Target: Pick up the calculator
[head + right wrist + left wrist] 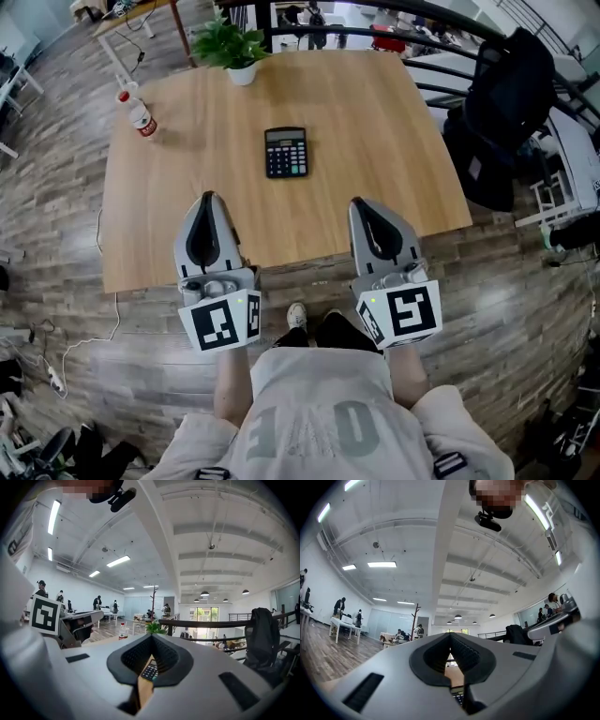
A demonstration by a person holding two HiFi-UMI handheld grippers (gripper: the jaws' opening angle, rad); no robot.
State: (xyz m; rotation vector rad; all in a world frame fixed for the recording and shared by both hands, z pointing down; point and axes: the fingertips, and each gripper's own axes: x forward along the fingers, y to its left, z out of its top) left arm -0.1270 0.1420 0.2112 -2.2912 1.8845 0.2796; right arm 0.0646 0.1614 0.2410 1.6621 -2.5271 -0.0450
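A wood-plank floor [56, 234] surrounds a square, pale wooden table [375, 141]. The person stands at its 6 o'clock edge in a light grey top, one shoe [296, 316] showing below. Taking the table as a dial with 12 o'clock away from the person, a black coat [511, 112] hangs over a chair just off the 3 o'clock side. The left tongs [208, 197] reach over the near edge at about 7 o'clock and the right tongs [361, 202] at about 5 o'clock. Both are grey-shelled with a marker cube at the rear and point toward 12 o'clock. In the left gripper view the left tongs [450, 634] are pressed together at the tips with nothing between them. The right gripper view shows the right tongs [152, 635] pressed together and empty as well. A leafy green plant [232, 45] in a white pot stands at the far edge, near 11 o'clock. The calculator [286, 152] lies flat on the bare wood a little toward 12 o'clock from the table's middle, well apart from both tongs and midway between their lines. It is a black rectangle with its long side running 12 to 6, a pale display strip at the far end and rows of dark keys below. Part of its keypad shows through the gap under the tips in both gripper views [150, 671] [458, 698]. A clear bottle [139, 112] with a red cap and red label sits near the 10 o'clock corner.
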